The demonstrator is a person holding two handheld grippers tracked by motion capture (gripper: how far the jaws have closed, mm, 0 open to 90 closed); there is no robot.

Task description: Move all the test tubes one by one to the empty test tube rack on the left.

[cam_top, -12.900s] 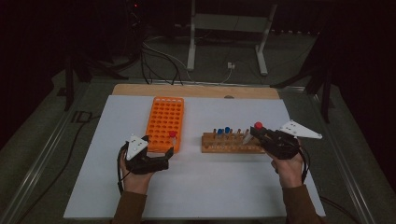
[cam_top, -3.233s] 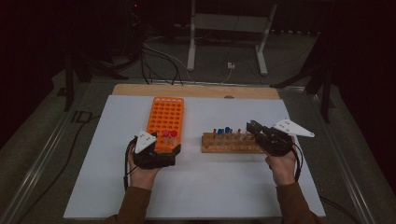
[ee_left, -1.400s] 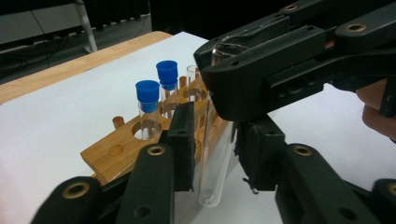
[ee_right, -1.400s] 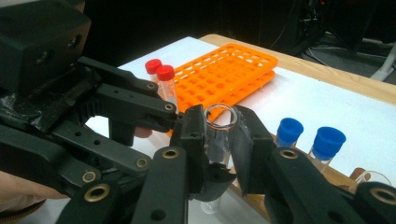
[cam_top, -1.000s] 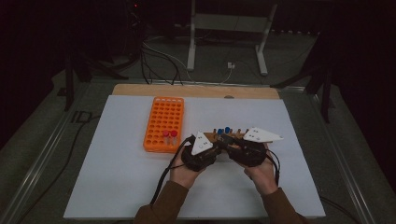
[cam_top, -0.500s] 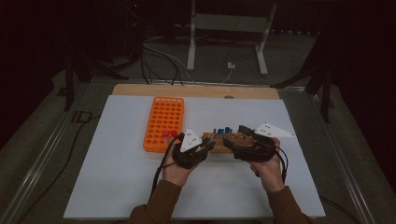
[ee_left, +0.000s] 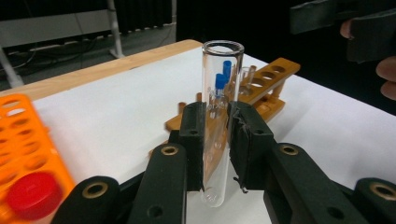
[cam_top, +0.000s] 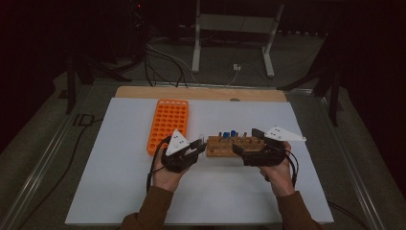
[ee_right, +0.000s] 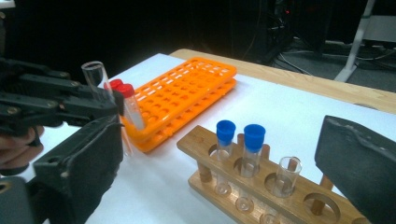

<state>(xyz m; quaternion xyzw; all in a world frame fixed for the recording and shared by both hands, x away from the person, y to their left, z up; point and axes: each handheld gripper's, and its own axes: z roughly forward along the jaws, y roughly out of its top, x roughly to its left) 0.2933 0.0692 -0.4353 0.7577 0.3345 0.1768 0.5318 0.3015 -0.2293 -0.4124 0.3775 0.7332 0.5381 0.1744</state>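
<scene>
My left gripper [ee_left: 217, 123] is shut on a clear, uncapped test tube [ee_left: 222, 70] and holds it upright. In the high view this gripper [cam_top: 197, 147] sits just left of the wooden rack [cam_top: 225, 149]. Two blue-capped tubes [ee_right: 226, 133] and one uncapped tube [ee_right: 287, 175] stand in that rack [ee_right: 299, 205]. My right gripper [cam_top: 241, 152] is at the rack's front, and its jaws have just been opening. They stand open and wide apart [ee_right: 219, 177] with nothing between them. The held tube [ee_right: 95, 77] is at the far left of the right gripper view.
An orange rack [cam_top: 167, 120] lies at the left on the white sheet [cam_top: 119, 191], with two red-capped tubes [ee_right: 126, 95] at its near end. A wooden strip [cam_top: 201, 93] borders the far edge. Stand legs and cables lie on the floor beyond.
A second ago the two grippers met in front of the wooden rack. My left gripper has since drawn away to the left with the tube. The right hand has stayed put.
</scene>
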